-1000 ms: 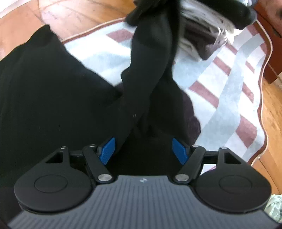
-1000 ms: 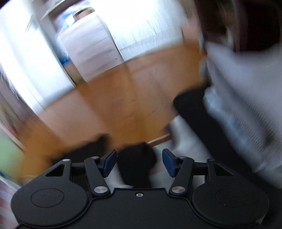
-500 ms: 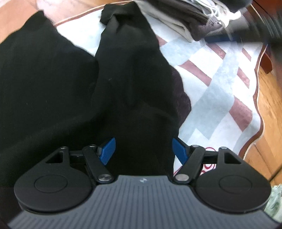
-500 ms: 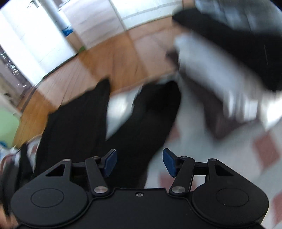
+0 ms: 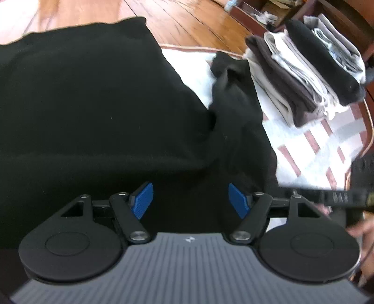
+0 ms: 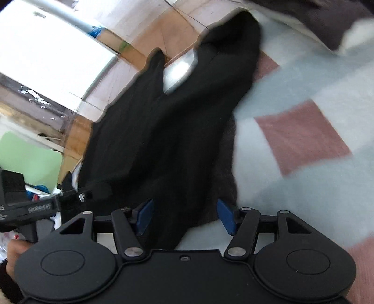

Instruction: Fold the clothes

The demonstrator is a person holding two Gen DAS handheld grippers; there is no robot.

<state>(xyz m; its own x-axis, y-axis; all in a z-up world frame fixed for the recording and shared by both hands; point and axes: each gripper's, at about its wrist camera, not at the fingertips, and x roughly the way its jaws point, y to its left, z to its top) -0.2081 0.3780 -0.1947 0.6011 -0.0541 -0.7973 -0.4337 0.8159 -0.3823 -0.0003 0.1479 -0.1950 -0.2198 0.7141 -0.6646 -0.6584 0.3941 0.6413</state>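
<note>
Black garment (image 5: 98, 105); white, grey, red-brown striped rug (image 5: 327, 145).

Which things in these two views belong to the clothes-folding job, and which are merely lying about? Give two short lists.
Belonging to the job:
black garment, spread flat
left gripper, jaws open
right gripper, jaws open
stack of folded clothes

Lying about:
patterned rug
wooden floor
green board

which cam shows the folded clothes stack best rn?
Left wrist. The folded stack sits whole at upper right on the rug, with brown, white and black layers distinct, beside the black garment. Right wrist catches only a blurred dark and white corner of it at the top edge.
</note>
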